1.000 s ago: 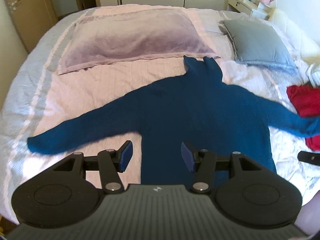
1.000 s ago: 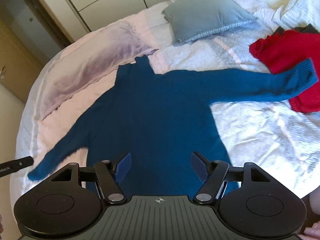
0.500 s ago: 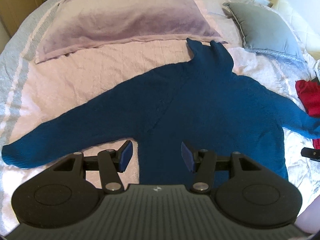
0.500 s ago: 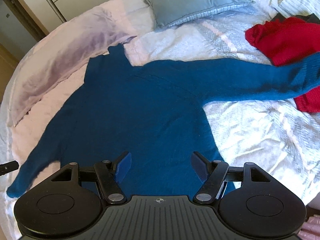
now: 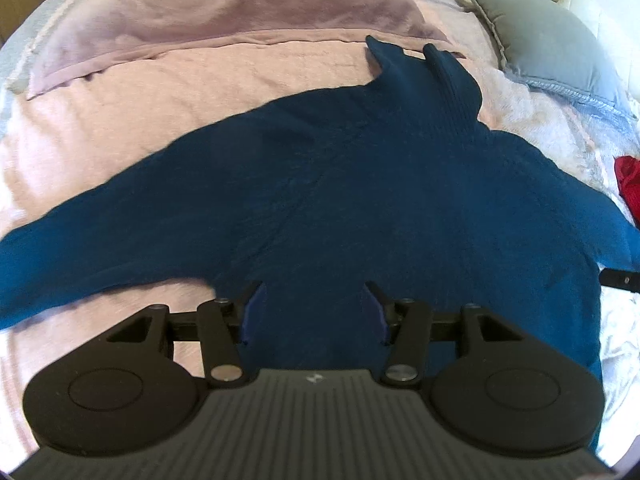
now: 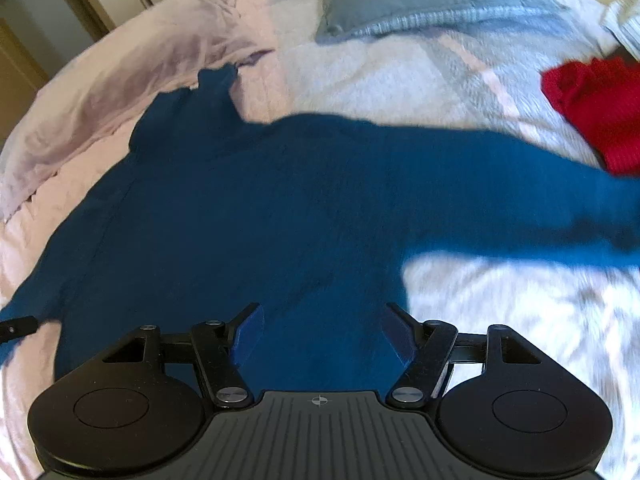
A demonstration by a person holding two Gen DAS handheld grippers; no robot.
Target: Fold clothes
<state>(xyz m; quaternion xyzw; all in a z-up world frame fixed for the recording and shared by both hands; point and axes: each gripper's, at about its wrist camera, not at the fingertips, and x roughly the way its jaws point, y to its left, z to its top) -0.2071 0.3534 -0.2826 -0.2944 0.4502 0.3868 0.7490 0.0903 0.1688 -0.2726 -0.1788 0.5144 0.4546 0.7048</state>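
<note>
Sweater, blue: flat on bed, collar toward 12 o'clock, sleeves spread 9 to 3. Left gripper and right gripper: jaws wide, empty.

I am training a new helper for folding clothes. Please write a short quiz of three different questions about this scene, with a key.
1. True or false: the left gripper is shut on the blue sweater.
2. Which garment does the sweater's sleeve reach? A) red garment B) white shirt C) black trousers
3. Fill in: the sweater's collar points toward the ____ pillow.

Key: 1 false; 2 A; 3 pink
</note>
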